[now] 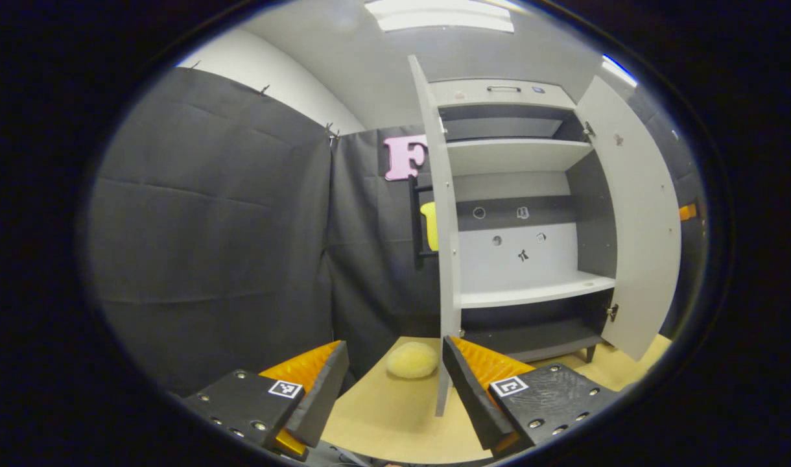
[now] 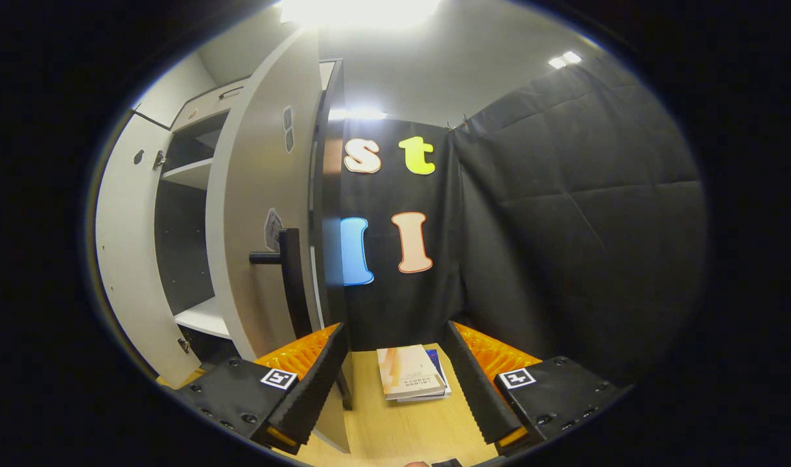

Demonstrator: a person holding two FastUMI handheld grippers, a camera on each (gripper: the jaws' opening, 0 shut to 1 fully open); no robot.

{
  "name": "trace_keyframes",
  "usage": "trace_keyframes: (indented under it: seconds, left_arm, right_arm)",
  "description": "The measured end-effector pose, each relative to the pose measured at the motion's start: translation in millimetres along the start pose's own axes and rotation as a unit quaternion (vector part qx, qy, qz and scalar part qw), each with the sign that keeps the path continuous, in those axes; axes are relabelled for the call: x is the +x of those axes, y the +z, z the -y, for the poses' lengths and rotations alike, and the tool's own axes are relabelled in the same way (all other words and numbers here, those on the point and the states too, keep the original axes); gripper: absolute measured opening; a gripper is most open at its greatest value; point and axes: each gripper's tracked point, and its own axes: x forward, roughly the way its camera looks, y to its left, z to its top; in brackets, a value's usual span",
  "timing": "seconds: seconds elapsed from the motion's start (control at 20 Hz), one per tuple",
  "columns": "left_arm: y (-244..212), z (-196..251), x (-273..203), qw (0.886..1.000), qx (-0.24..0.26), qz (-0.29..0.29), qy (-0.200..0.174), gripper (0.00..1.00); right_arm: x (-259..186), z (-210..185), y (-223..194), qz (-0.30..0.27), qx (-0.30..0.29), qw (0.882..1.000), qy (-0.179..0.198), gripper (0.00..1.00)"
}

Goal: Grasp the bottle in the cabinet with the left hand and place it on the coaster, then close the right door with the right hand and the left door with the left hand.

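Note:
The grey cabinet [image 1: 519, 155] stands on the wooden table with both doors swung open and pale shelves [image 1: 531, 292] inside. Its left door [image 1: 444, 227] faces me edge-on, the lower edge just inside one finger of my open left gripper [image 1: 393, 350]. A round pale yellow coaster [image 1: 412, 360] lies on the table beyond that gripper's fingertips, left of the door. The right door [image 1: 635, 220] hangs open at the right. In the right gripper view the right door [image 2: 259, 214] and its black handle [image 2: 292, 279] are close, just left of my open right gripper [image 2: 397, 334].
Two stacked books [image 2: 412, 373] lie on the table [image 2: 402, 428] ahead of the right gripper. The black cloth wall [image 1: 207, 227] closes the booth on the left and behind. The cabinet's left door [image 2: 120, 259] stands far left in the right gripper view.

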Motion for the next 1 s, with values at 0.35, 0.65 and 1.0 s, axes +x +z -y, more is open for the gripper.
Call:
trace_keyframes:
  seconds: [0.35, 0.65, 1.0]
  left_arm:
    - [-10, -24, 22, 1.000, -0.008, -0.003, 0.001, 0.89]
    - [-25, -37, 43, 1.000, -0.018, -0.010, -0.011, 0.89]
    - [-30, -43, 62, 0.999, -0.031, -0.012, -0.029, 0.90]
  right_arm:
    - [-3, -8, 4, 0.001, -0.025, 0.999, -0.031, 0.95]
    - [-9, -17, 3, -0.004, -0.021, 0.999, -0.050, 0.95]
    - [-15, -37, 3, -0.003, -0.020, 0.998, -0.060, 0.95]
